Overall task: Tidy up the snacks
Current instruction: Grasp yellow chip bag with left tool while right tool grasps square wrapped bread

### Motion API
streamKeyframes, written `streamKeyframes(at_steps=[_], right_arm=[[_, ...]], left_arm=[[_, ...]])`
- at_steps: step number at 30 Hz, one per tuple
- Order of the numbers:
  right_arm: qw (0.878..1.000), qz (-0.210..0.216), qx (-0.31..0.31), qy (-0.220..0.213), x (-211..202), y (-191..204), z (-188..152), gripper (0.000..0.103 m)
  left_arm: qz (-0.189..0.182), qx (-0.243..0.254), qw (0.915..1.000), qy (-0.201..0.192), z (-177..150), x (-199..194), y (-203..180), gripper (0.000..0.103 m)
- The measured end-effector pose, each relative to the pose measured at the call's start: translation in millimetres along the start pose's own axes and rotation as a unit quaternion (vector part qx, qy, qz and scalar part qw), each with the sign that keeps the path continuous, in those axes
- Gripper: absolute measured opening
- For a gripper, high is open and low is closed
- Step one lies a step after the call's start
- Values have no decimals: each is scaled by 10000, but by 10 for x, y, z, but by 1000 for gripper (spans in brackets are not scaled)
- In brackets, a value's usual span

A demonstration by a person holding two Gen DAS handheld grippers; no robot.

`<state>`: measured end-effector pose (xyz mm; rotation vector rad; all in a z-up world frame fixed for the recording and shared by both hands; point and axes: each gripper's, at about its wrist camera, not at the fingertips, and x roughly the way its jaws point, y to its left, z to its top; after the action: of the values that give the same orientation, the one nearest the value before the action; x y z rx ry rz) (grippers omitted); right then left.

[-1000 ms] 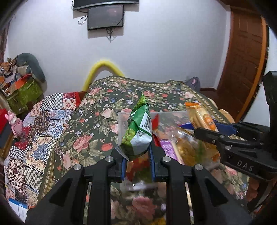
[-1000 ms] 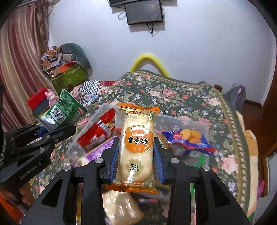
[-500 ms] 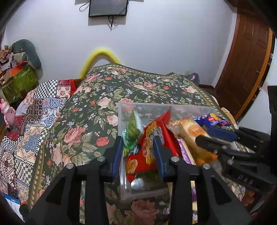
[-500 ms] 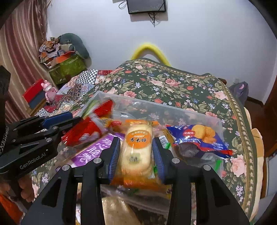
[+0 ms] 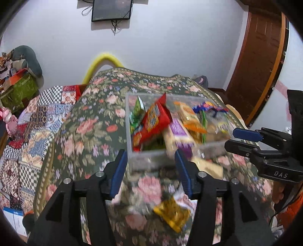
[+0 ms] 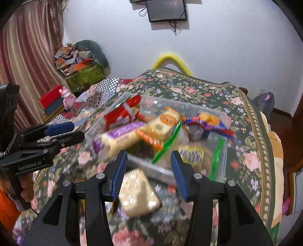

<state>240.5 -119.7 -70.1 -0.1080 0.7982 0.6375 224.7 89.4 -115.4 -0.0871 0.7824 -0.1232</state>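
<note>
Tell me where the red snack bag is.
In the left wrist view the red bag leans inside the clear bin, near its left wall, between a green packet and a purple pack.

A dark green bedspread with pink roses (image 5: 90, 128) lay under a clear plastic box (image 5: 128, 132). Inside the box sat a red snack bag (image 5: 153, 121), a purple-labelled cracker pack (image 6: 121, 136) and a blue biscuit pouch (image 6: 206, 121).

Your bin (image 5: 130, 123) sits mid-bed (image 5: 90, 121), snack packs (image 5: 153, 121) inside. Two loose packs (image 5: 173, 213) lie on the bed before it. Quilt (image 5: 28, 136) left, door (image 5: 259, 62) right, screen (image 5: 111, 9) on the wall behind.
</note>
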Motion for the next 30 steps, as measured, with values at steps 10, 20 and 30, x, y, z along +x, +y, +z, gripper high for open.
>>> streamKeyframes(at_steps=[10, 20, 30], right_arm=[[9979, 139, -115, 627, 310, 58, -356, 55], [9956, 119, -279, 886, 526, 78, -440, 62], [9959, 115, -321, 840, 531, 114, -490, 58]], left_arm=[[-326, 107, 9983, 478, -496, 102, -208, 72], [-362, 185, 9952, 887, -735, 485, -328, 79], [-415, -99, 9960, 780, -826, 599, -222, 48]])
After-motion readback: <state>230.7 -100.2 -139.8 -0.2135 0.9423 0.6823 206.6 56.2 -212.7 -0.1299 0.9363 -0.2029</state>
